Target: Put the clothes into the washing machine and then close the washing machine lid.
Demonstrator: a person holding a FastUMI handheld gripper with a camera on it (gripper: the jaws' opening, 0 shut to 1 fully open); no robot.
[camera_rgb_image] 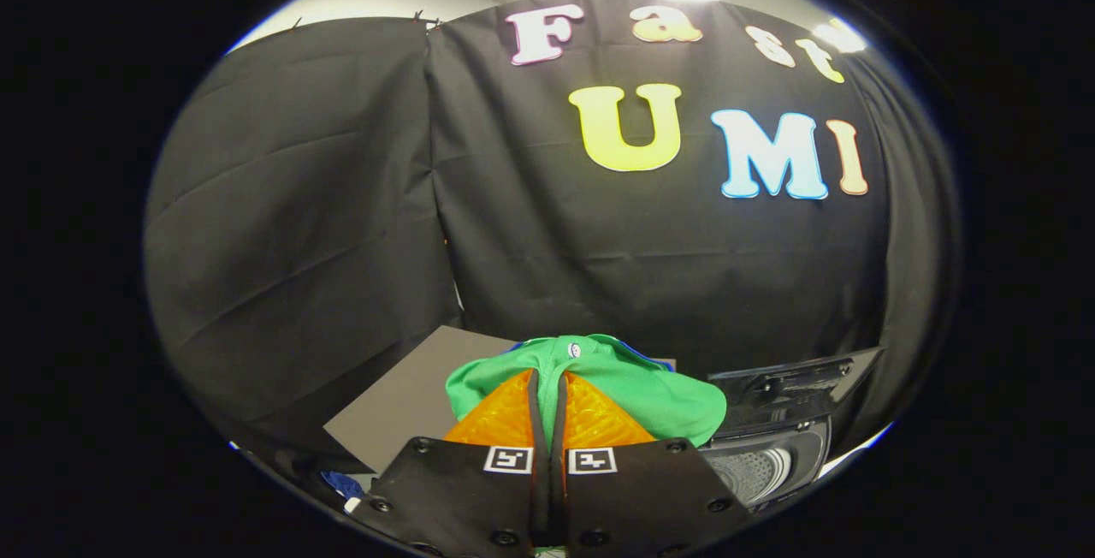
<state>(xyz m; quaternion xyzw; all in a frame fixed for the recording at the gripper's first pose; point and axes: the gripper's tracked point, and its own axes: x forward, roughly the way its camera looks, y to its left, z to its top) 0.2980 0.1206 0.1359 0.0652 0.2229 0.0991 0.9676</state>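
the gripper (pixel 548 380) has its two orange fingers (pixel 503 417) drawn close together, with a green garment (pixel 659 395) pinched between them and bunched over and just beyond the tips. a bit of blue cloth (pixel 345 483) lies near, to the left of the fingers. a grey board (pixel 402 408) sits left of the garment. to the right is the washing machine (pixel 770 464), its drum open and its dark lid (pixel 796 382) raised behind it.
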